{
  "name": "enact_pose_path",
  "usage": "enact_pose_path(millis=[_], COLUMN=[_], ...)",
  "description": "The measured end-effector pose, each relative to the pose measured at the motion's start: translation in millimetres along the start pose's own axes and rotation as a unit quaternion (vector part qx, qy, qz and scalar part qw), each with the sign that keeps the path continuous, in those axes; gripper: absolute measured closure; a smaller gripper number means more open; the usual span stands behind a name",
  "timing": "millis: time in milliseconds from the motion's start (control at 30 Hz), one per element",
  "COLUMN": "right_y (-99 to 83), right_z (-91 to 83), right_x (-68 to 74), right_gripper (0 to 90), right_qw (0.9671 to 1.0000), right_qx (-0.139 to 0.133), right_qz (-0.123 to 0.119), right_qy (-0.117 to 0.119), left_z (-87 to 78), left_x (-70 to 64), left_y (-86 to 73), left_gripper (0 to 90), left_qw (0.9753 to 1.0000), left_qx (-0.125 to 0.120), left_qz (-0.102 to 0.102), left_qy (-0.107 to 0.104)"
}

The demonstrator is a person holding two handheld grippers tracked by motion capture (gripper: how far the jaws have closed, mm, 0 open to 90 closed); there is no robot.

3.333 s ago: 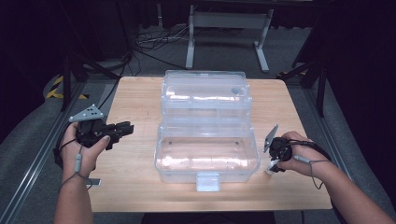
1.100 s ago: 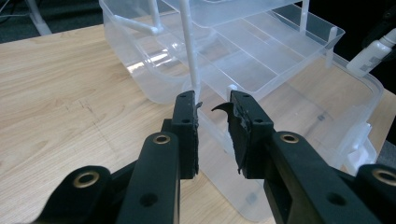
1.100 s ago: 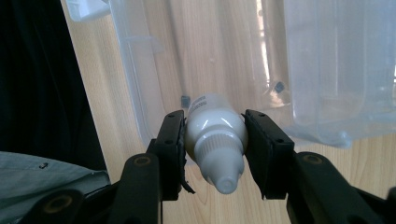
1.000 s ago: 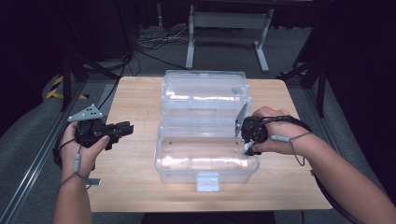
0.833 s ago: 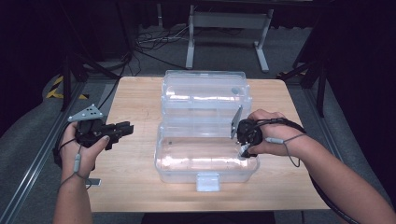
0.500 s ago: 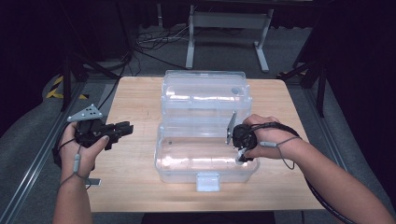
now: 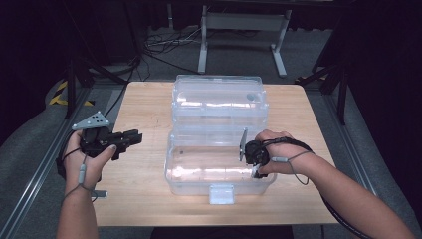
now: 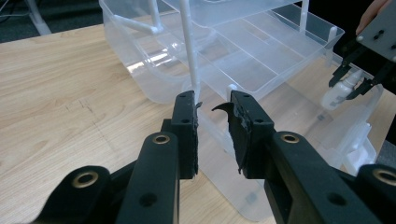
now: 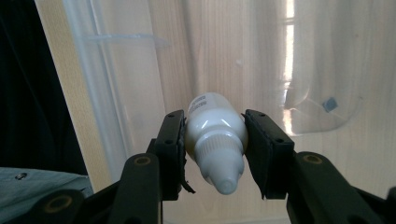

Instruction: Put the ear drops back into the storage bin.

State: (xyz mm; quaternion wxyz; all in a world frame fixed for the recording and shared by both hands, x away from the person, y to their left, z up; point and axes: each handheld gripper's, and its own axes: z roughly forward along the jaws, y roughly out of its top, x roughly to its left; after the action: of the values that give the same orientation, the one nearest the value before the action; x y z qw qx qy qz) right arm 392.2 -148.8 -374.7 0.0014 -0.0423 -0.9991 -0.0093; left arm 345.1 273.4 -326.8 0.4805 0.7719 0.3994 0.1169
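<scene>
A clear plastic organiser box (image 7: 219,184) lies open mid-table, its lid and tray (image 7: 217,99) tipped back. My right gripper (image 7: 255,164) hangs over the right end of the front compartment, pointing down, shut on a small white dropper bottle (image 7: 256,172). In the right gripper view the bottle (image 9: 217,140) sits squeezed between both pads, nozzle toward the camera, with the right gripper (image 9: 215,117) above the box floor. My left gripper (image 7: 135,137) rests left of the box, jaws slightly apart and empty. From the left gripper view, the left gripper (image 8: 212,105) faces the box (image 8: 261,70) and the bottle (image 8: 337,93).
The wooden table (image 7: 144,107) has bare room left and right of the box. A latch tab (image 7: 221,194) sticks out at the box's front edge. Metal stand legs (image 7: 239,25) and cables lie on the floor behind the table.
The right gripper has travelled left from the table's right side to above the box's front compartment, carrying the bottle. The left gripper has stayed put.
</scene>
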Motion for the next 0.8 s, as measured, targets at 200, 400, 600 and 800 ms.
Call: enact_pose_path(millis=[200, 400, 600, 800], right_y=[-1.3, -1.9, -2.5, -3.7], right_z=[10.5, 17.9, 23.3, 28.1], right_x=[-2.1, -1.9, -1.6, -2.0], right_gripper=[60.1, 60.1, 60.1, 60.1], right_qw=[1.0000, 0.9999, 0.9998, 0.9998], right_qx=[0.005, 0.009, 0.011, 0.016], right_qz=[0.004, 0.003, 0.001, 0.001], right_qy=[0.007, 0.011, 0.014, 0.016], left_z=[0.7, 0.3, 0.5, 0.7], left_x=[0.1, 0.2, -0.2, -0.1], left_y=[0.0, -0.1, 0.0, 0.0], left_gripper=[72.6, 72.6, 72.6, 72.5], left_qw=[1.0000, 1.0000, 1.0000, 1.0000], left_qx=[0.002, 0.003, 0.002, 0.003], left_qz=[0.000, 0.000, -0.002, 0.000], left_qy=[-0.001, 0.000, 0.000, 0.000])
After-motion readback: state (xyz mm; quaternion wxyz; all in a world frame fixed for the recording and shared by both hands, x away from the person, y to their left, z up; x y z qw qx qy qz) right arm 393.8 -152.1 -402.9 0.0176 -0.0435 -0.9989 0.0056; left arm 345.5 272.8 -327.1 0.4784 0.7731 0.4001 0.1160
